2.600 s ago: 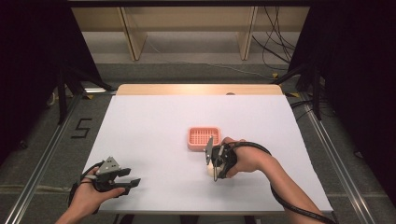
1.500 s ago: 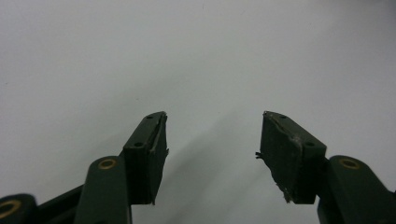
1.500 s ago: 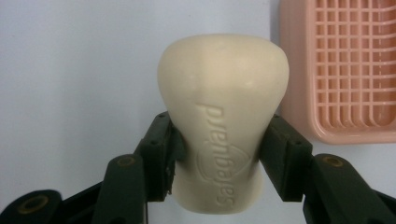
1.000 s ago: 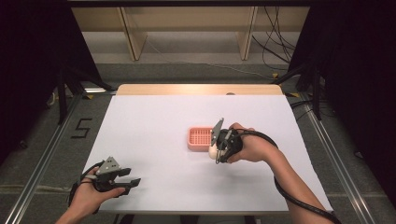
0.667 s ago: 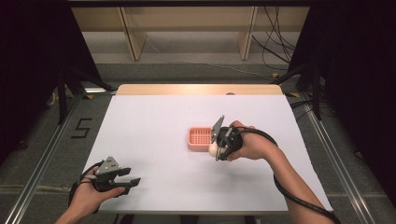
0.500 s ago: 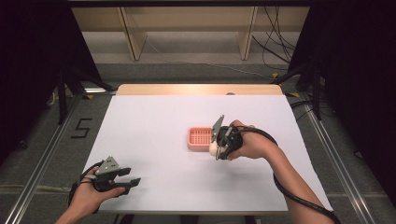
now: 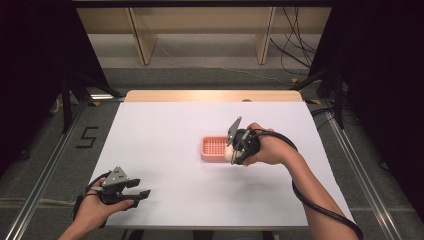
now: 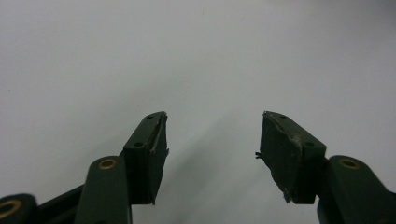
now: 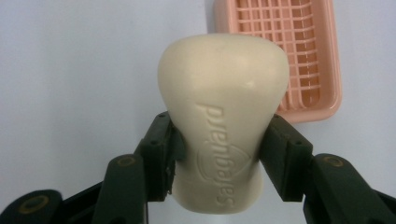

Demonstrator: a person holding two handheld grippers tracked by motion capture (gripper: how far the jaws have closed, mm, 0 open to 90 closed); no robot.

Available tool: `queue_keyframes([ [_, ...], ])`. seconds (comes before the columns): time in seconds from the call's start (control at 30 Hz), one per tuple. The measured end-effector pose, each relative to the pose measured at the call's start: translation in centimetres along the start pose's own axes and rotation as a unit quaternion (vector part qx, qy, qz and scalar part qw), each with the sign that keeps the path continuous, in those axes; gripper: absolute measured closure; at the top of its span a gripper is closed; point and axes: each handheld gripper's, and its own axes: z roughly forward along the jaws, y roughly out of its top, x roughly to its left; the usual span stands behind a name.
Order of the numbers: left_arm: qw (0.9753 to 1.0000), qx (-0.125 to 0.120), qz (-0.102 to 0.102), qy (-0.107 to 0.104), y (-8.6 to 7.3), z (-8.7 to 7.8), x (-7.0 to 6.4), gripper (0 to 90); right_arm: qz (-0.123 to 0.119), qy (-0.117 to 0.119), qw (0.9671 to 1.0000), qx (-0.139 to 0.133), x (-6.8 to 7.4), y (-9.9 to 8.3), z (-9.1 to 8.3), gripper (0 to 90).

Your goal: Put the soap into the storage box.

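Observation:
A cream bar of soap (image 9: 223, 116) stamped "safeguard" is pinched between the two black jaws of my right gripper (image 9: 219, 140), which is shut on it. In the high view the right gripper (image 7: 233, 154) holds the soap (image 7: 229, 154) just above the right edge of a pink slatted soap dish (image 7: 214, 148) near the middle of the white table. The pink dish (image 9: 289, 56) lies beyond the soap in the right gripper view. My left gripper (image 7: 140, 196) rests open near the table's front left, and my left gripper (image 8: 212, 140) has nothing between its jaws.
The white table sheet (image 7: 165, 135) spans the work area, with a bare wooden strip (image 7: 210, 95) along its far edge. Metal rails (image 7: 45, 170) run along both sides of the table. Wooden shelf legs (image 7: 142, 35) and cables stand on the floor behind.
My right gripper has carried the soap up and away from me, from the dish's near side to its right edge. The left gripper has stayed in place.

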Motion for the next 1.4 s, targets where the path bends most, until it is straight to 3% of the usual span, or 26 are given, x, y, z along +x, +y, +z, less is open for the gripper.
queue_keyframes([
  [0.07,1.0,0.003,0.002,-0.005,0.0,-0.1,0.1,41.0,0.041,0.001,0.9991,0.009,0.4,0.1,-0.2,50.4],
  [0.1,1.0,0.0,-0.004,-0.006,0.0,0.0,0.0,41.0,0.017,0.001,0.9999,-0.001,0.0,0.2,-0.1,50.4],
  [0.23,1.0,0.004,0.005,-0.006,0.0,-0.1,0.2,41.1,0.038,-0.007,0.9992,0.008,-0.1,0.2,-0.2,50.5],
  [0.37,1.0,0.0,0.002,-0.005,0.0,-0.1,0.2,41.1,0.018,-0.01,0.9997,0.009,-0.6,0.3,-0.1,50.4],
  [0.43,1.0,0.0,0.002,-0.005,0.0,-0.1,0.2,41.1,0.04,-0.005,0.9992,0.007,-0.5,0.4,-0.2,50.4],
  [0.5,1.0,0.001,0.002,-0.005,0.0,-0.1,0.2,41.1,0.026,-0.009,0.9996,0.004,-0.7,0.5,-0.2,50.5],
  [0.53,1.0,0.001,0.002,-0.004,0.0,-0.1,0.2,41.1,0.002,-0.013,0.9999,0.001,-1.1,0.5,-0.1,50.4],
  [0.6,1.0,0.0,0.002,-0.005,0.0,-0.1,0.2,41.2,0.029,-0.013,0.9995,0.01,-0.9,0.6,-0.3,50.4],
  [0.63,1.0,0.0,0.002,-0.005,0.0,-0.1,0.2,41.2,0.031,-0.014,0.9994,0.013,-1.0,0.6,-0.4,50.4],
  [0.67,1.0,0.0,0.002,-0.005,0.0,-0.1,0.2,41.2,0.016,-0.013,0.9998,0.007,-1.2,0.6,-0.3,50.4],
  [0.7,1.0,-0.001,0.001,-0.005,0.0,-0.1,0.2,41.2,0.033,-0.015,0.9993,0.012,-1.0,0.7,-0.4,50.4],
  [0.73,1.0,0.0,0.001,-0.005,0.0,-0.1,0.2,41.2,0.018,-0.013,0.9997,0.009,-1.3,0.8,-0.3,50.5],
  [0.87,1.0,0.001,0.002,-0.005,0.0,-0.1,0.2,41.2,0.033,-0.009,0.9994,0.001,-1.3,1.0,-0.3,50.4],
  [0.9,1.0,0.001,0.002,-0.005,0.0,-0.1,0.2,41.2,0.011,-0.011,0.9999,-0.002,-1.7,1.0,-0.1,50.4],
  [0.97,1.0,0.001,0.002,-0.005,0.0,-0.1,0.2,41.2,0.021,-0.01,0.9997,0.0,-1.6,1.1,-0.2,50.4],
  [1.0,1.0,0.0,0.002,-0.005,0.0,-0.1,0.2,41.2,0.042,-0.011,0.999,0.01,-1.4,1.1,-0.2,50.4],
  [1.1,1.0,0.0,0.003,-0.005,0.1,-0.1,0.2,41.2,0.015,-0.013,0.9998,0.007,-1.9,1.2,0.0,50.4],
  [1.2,1.0,0.0,0.003,-0.003,0.0,-0.1,0.2,41.2,0.028,-0.01,0.9995,0.009,-1.9,1.3,0.1,50.4],
  [1.23,1.0,0.001,0.003,-0.005,0.0,-0.2,0.2,41.2,0.014,-0.014,0.9998,0.009,-2.0,1.4,0.1,50.4],
  [1.27,1.0,-0.001,0.001,-0.003,0.0,-0.1,0.2,41.2,0.036,-0.014,0.9991,0.016,-1.8,1.4,0.1,50.5],
  [1.37,1.0,-0.001,0.002,0.001,0.0,-0.1,0.2,41.2,0.036,-0.014,0.9992,0.012,-1.9,1.5,0.3,50.4],
  [1.4,1.0,-0.002,0.002,0.0,0.0,-0.1,0.2,41.2,0.019,-0.012,0.9997,0.007,-2.3,1.5,0.3,50.4],
])
